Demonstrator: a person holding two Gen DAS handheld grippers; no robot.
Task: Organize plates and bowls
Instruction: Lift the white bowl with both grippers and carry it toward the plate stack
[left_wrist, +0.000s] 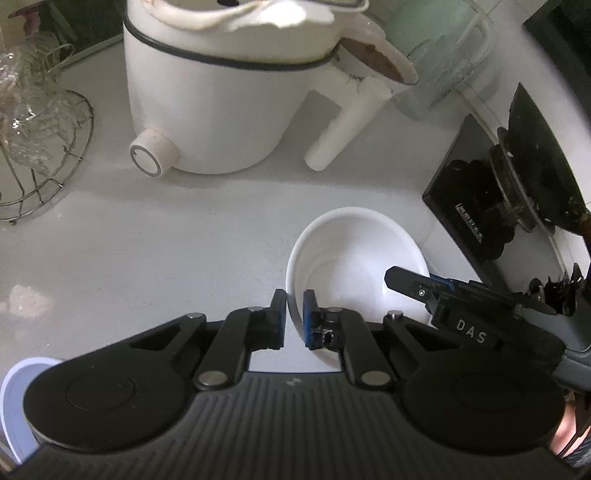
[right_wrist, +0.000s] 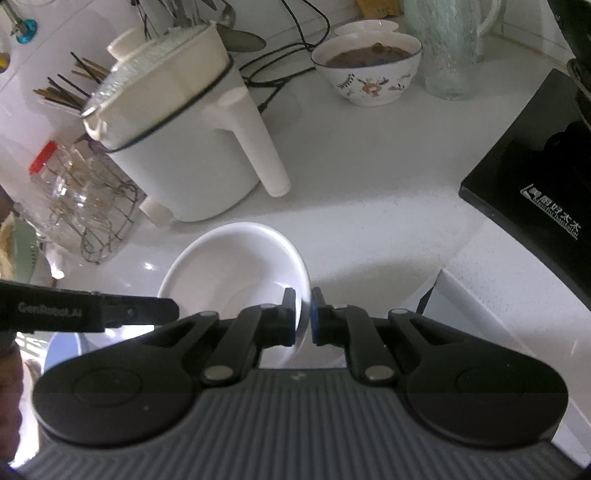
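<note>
On the counter (left_wrist: 184, 236), both downward-angled tools, left tool (left_wrist: 294, 319) and right tool (right_wrist: 303, 317), pinch opposite rims of the white bowl (left_wrist: 351, 254).

Your left gripper's body (left_wrist: 291, 424) hides the white bowl's (left_wrist: 354, 251) near rim. The pale blue dish (left_wrist: 14, 406) at lower left runs off the frame.

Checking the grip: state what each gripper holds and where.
Both hold the white bowl by its rim: left gripper on one side, right gripper on the opposite.
</note>
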